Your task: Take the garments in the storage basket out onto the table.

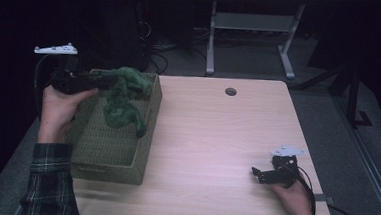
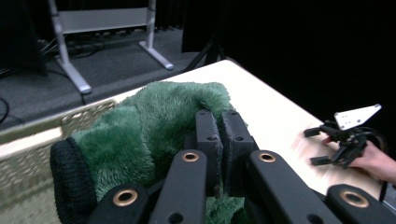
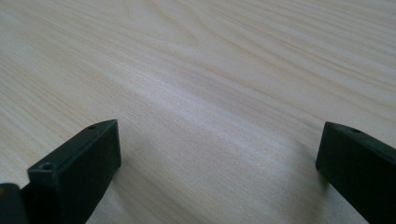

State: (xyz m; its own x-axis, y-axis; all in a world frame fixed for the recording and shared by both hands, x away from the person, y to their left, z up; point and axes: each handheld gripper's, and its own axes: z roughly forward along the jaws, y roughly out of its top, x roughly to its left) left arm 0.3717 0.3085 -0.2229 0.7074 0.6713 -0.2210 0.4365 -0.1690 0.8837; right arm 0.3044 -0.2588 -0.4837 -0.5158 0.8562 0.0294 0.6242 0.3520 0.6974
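A fuzzy green garment (image 1: 124, 96) hangs over a woven basket (image 1: 110, 152) at the table's left side. My left gripper (image 1: 107, 80) is shut on the garment's top and holds it up above the basket; part of the cloth still dangles into it. In the left gripper view the green garment (image 2: 140, 135) bunches around the closed jaws of my left gripper (image 2: 219, 123), with a dark cuff at the lower left. My right gripper (image 1: 256, 173) rests low on the table at the front right, jaws wide apart with bare wood between them. In its own view my right gripper (image 3: 219, 140) stands open.
The light wooden table (image 1: 217, 134) has a round cable hole (image 1: 230, 91) near its far edge. Beyond the table stands a metal desk frame (image 1: 253, 36) on a dark floor. The basket takes up the table's left third.
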